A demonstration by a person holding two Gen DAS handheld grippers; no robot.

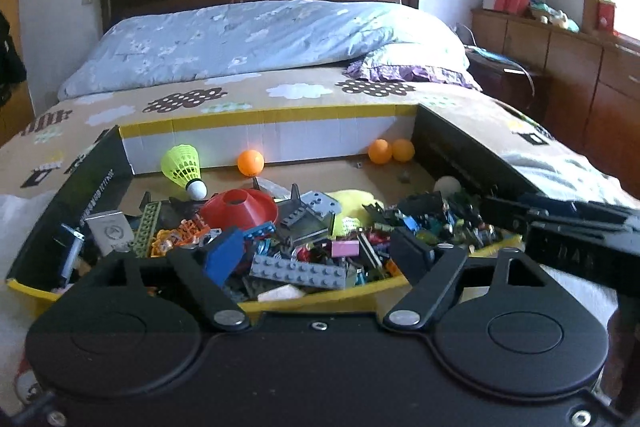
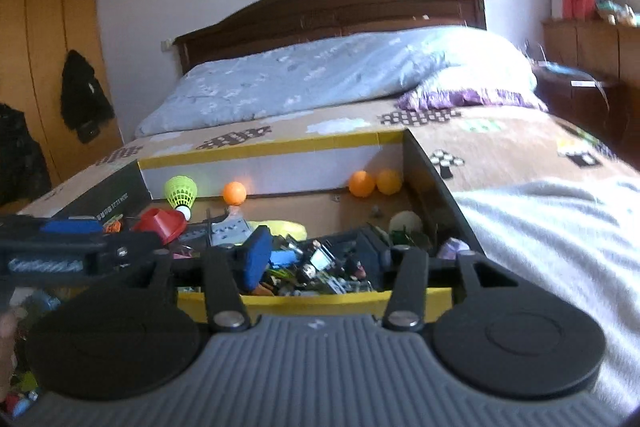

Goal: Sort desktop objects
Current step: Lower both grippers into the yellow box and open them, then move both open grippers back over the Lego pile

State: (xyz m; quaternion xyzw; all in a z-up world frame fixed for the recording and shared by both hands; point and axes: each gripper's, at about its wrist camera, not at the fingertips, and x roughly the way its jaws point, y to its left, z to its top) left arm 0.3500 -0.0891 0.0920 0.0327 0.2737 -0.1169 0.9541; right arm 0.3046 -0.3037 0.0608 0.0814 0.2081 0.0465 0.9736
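Sorting looked barely begun: both the left gripper (image 1: pixel 320 247) and right gripper (image 2: pixel 316 259) stood wide and empty over the jumbled cardboard box (image 1: pixel 256 131), orange balls (image 1: pixel 251 161) toward twelve o'clock.

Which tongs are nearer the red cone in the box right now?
Left. The left tongs hang over the toy pile with the red cone just ahead; the right tongs are further right, the cone off to their left.

Near half of box (image 1: pixel 256 131): heaped toy bricks (image 1: pixel 304 267), red cone (image 1: pixel 240 209) on top.
Far half: bare floor (image 1: pixel 320 173), only orange balls (image 1: pixel 251 161) and shuttlecock (image 1: pixel 182 165).
Sides: upright box walls.
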